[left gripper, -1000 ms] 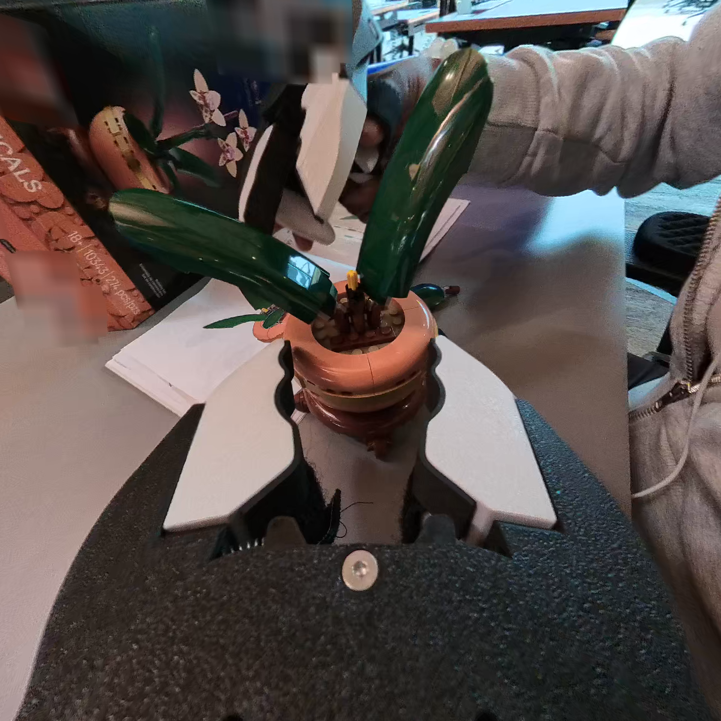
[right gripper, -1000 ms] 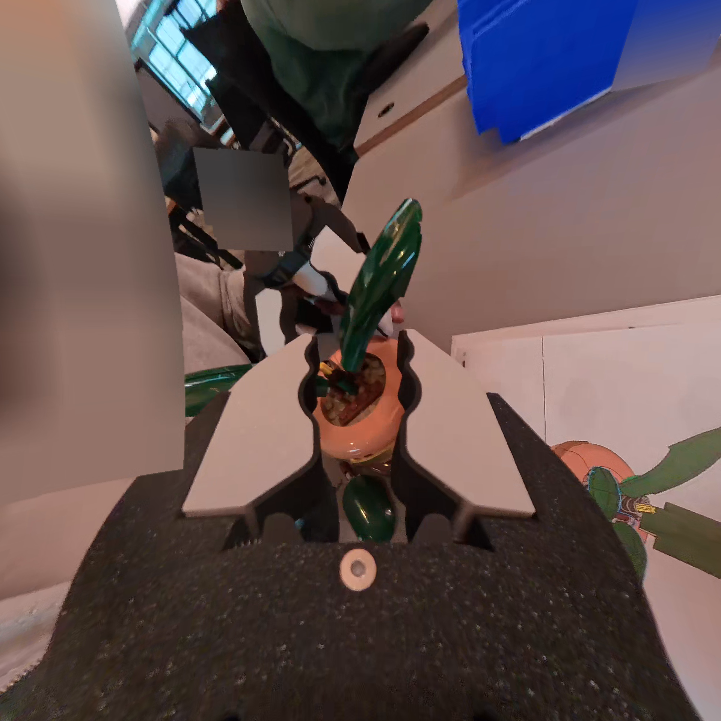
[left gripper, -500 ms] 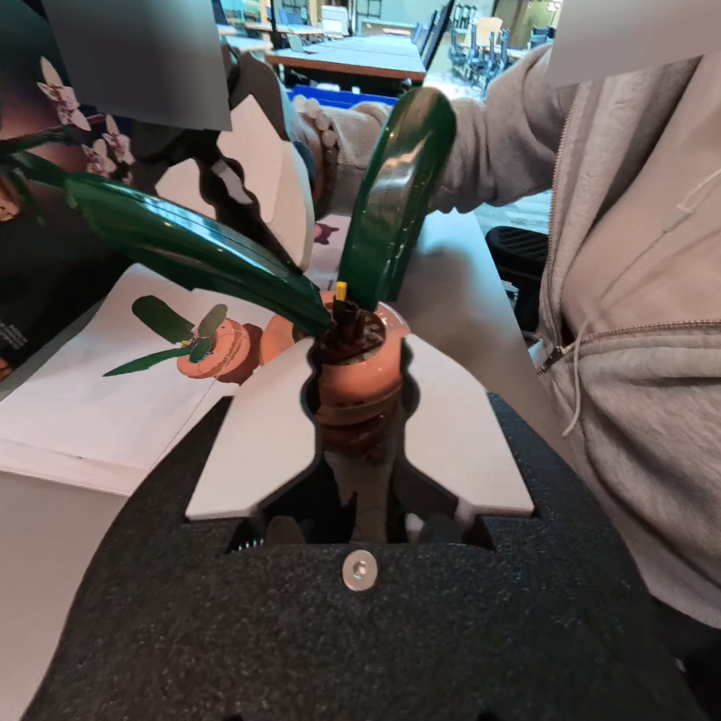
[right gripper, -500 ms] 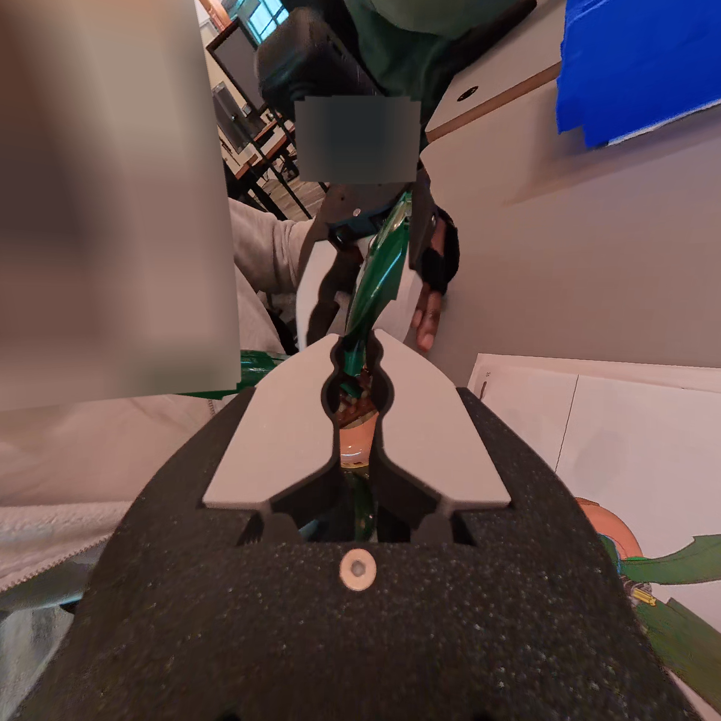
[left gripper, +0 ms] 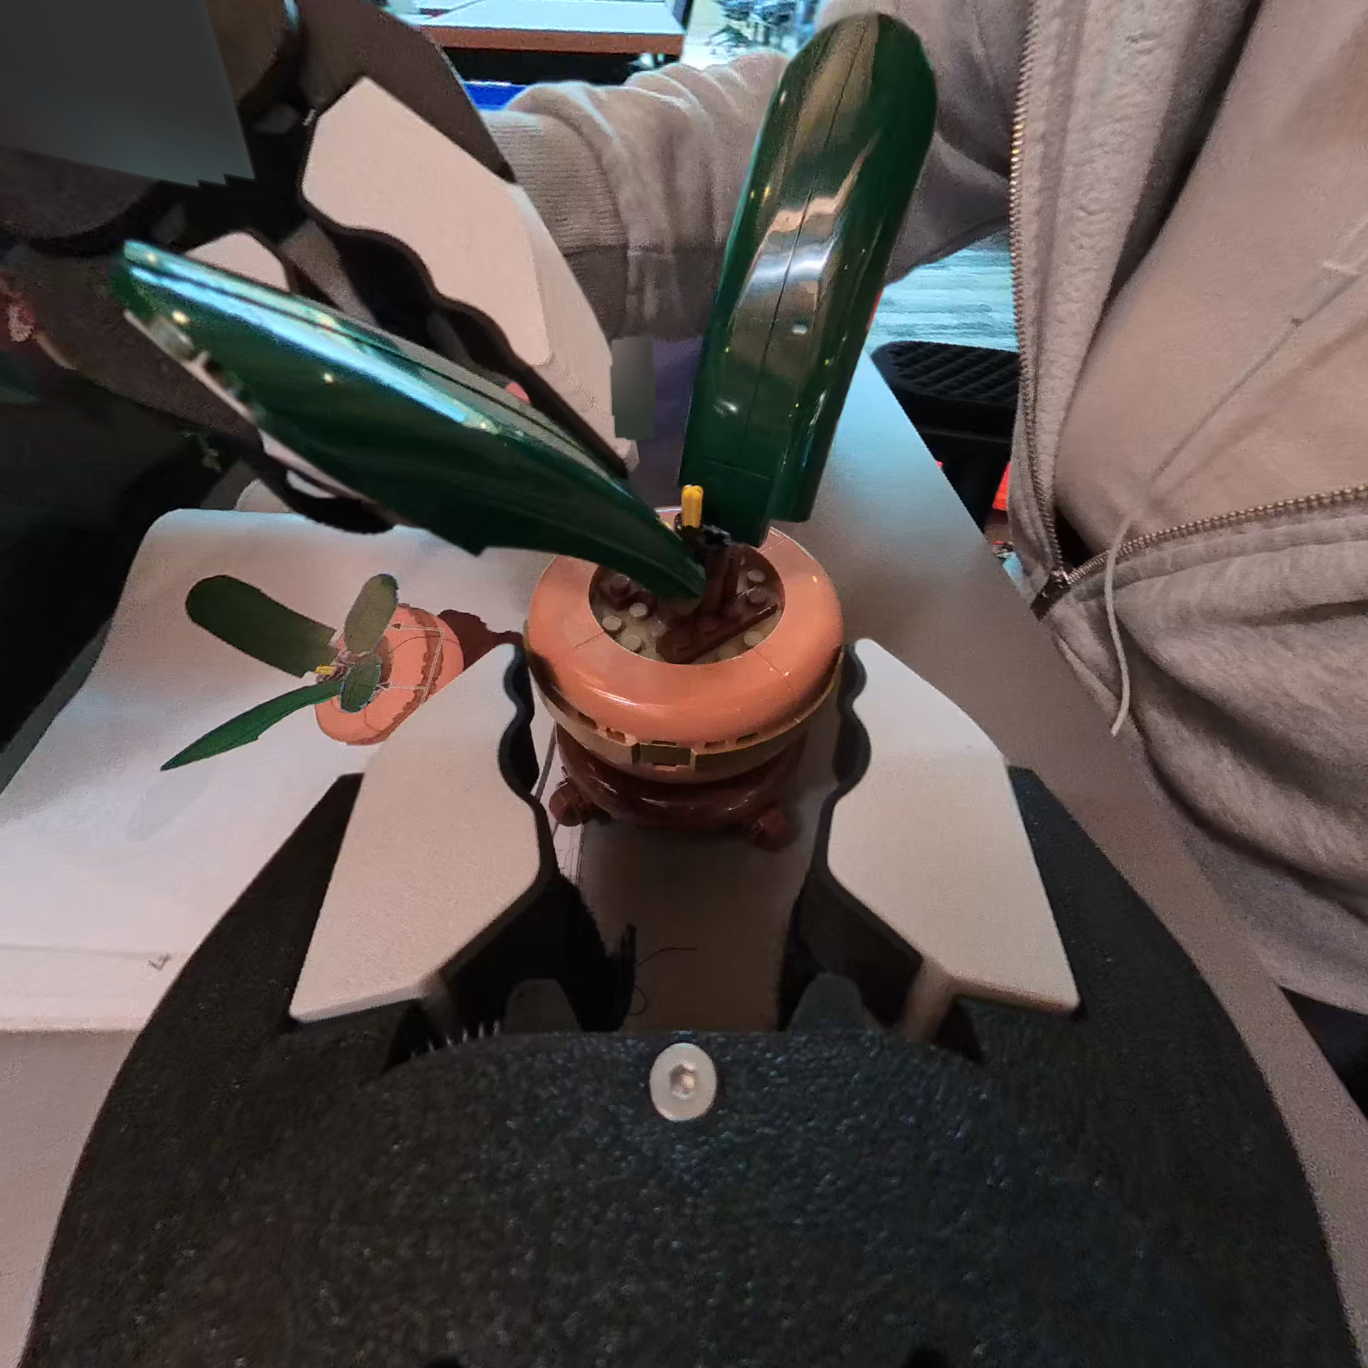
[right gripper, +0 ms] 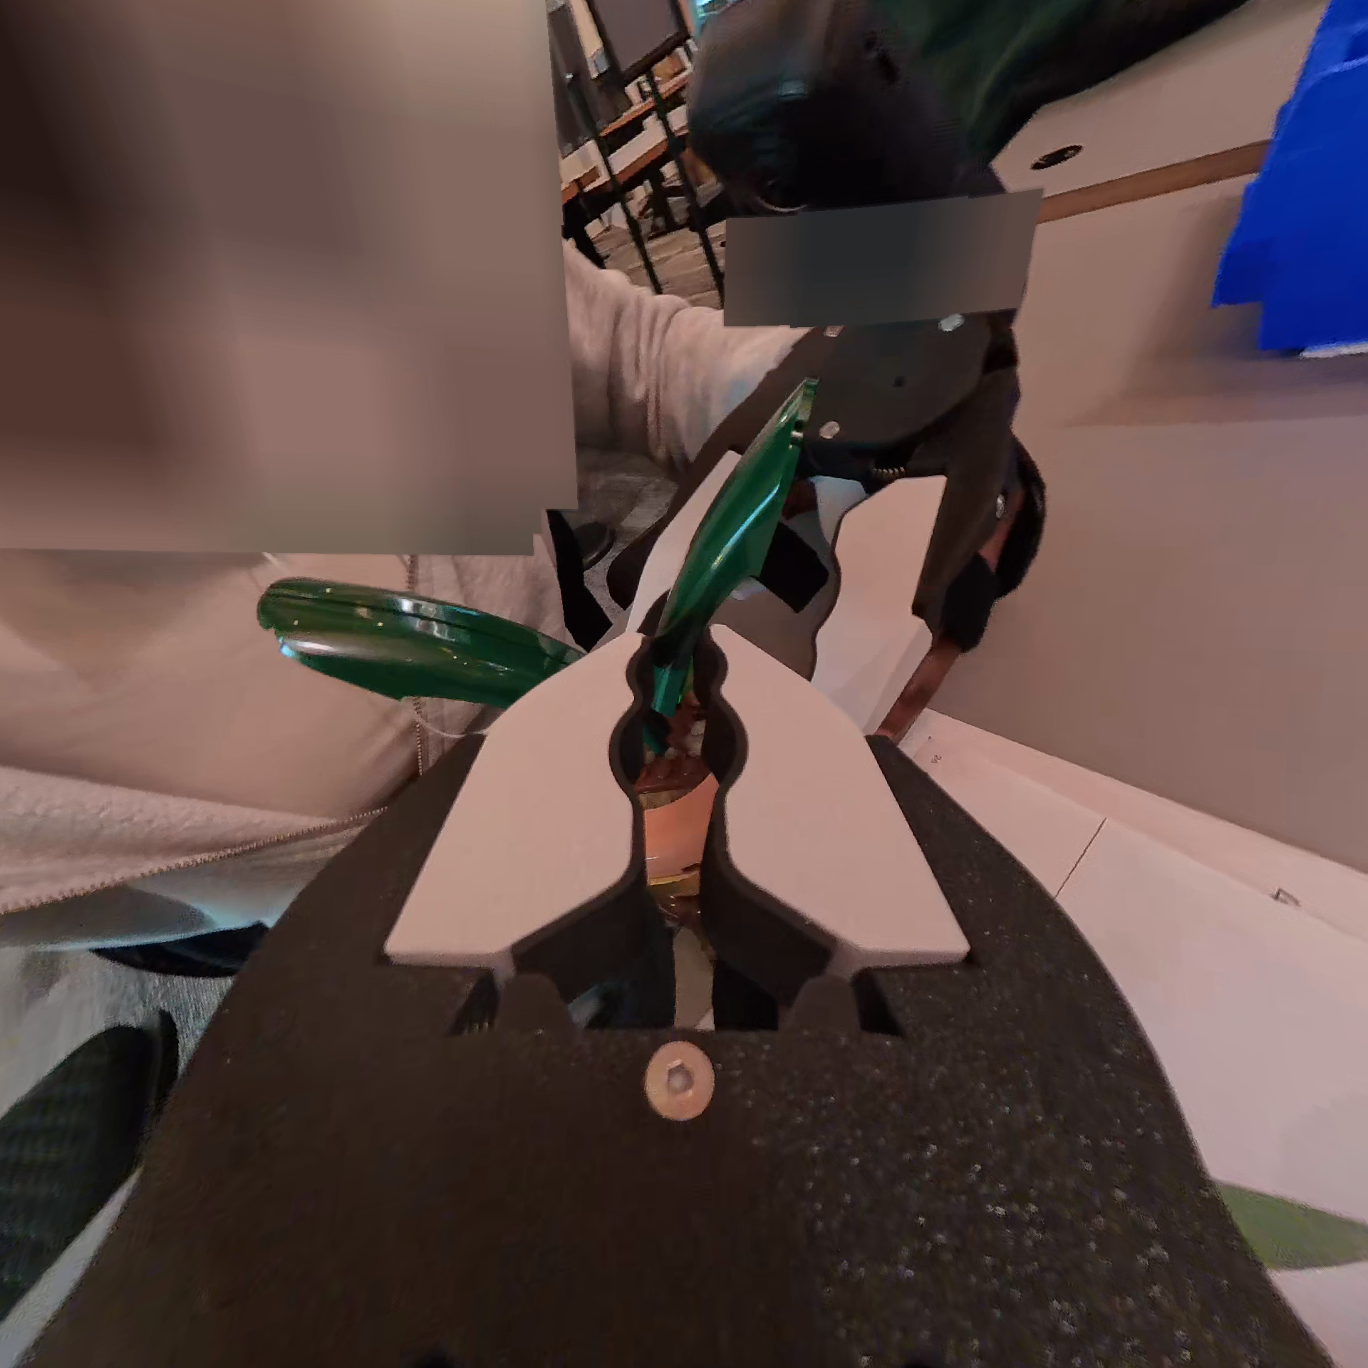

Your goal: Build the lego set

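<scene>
From my left camera, the pot (left gripper: 685, 685) looks like smooth moulded plastic, its salmon rim satin, its brown base shinier. Both green leaves (left gripper: 807, 266) are hard, glossy plastic that throws bright highlights. My left gripper (left gripper: 685, 729) has a grainy, matt black body, pale matt fingers (left gripper: 437, 836) and one bright metal screw. The booklet (left gripper: 185, 777) under it is smooth printed paper. The person's sleeve (left gripper: 651, 170) is soft, fuzzy grey cloth with a metal zip. My right gripper (right gripper: 677, 666) shows that same speckled black texture.
</scene>
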`<state>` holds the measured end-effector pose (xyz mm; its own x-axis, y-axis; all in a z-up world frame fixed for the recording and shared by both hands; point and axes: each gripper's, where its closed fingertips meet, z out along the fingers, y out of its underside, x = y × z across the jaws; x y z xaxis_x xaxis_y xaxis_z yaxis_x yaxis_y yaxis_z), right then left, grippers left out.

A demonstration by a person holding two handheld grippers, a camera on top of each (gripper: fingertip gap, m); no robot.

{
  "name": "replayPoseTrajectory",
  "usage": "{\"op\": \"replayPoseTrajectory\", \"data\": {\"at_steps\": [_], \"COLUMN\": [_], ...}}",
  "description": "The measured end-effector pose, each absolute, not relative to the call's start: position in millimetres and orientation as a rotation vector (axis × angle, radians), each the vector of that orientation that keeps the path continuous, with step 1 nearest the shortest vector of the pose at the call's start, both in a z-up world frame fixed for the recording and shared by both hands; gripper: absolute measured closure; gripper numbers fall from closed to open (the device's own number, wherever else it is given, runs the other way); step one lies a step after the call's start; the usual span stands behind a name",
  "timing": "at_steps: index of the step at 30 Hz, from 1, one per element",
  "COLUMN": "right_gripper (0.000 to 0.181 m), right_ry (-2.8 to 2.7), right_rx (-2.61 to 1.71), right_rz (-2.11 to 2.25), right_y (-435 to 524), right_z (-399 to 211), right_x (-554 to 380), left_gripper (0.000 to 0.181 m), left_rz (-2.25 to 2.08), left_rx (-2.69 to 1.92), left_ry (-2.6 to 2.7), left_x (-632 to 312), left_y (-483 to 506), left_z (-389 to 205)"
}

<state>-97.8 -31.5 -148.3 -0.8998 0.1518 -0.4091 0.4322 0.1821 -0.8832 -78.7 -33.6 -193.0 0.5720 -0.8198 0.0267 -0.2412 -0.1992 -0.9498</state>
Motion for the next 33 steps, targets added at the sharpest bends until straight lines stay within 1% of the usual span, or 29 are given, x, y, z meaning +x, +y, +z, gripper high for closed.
{"op": "replayPoseTrajectory", "data": {"at_steps": [8,22,28,31,33], "right_gripper": [0.173,0.172,0.171,0.161,0.159], "right_ry": [2.265,2.163,2.190,2.167,2.180], "right_rx": [0.190,-0.117,-0.055,0.039,0.133], "right_rz": [-1.731,-1.603,-1.579,-1.727,-1.806], "right_y": [-35,-41,-36,-27,-19], "right_z": [-145,-146,-147,-134,-130], "right_x": [-91,-88,-91,-92,-92], "left_gripper": [0.103,0.103,0.104,0.106,0.107], "left_rz": [-0.784,-0.903,-0.897,-0.876,-0.834], "left_rx": [-1.700,-1.648,-1.650,-1.659,-1.663], "left_ry": [1.044,1.250,1.213,1.134,1.057], "left_x": [-78,-73,-74,-80,-87], "left_y": [-34,-38,-38,-41,-43], "left_z": [-193,-193,-192,-190,-187]}}
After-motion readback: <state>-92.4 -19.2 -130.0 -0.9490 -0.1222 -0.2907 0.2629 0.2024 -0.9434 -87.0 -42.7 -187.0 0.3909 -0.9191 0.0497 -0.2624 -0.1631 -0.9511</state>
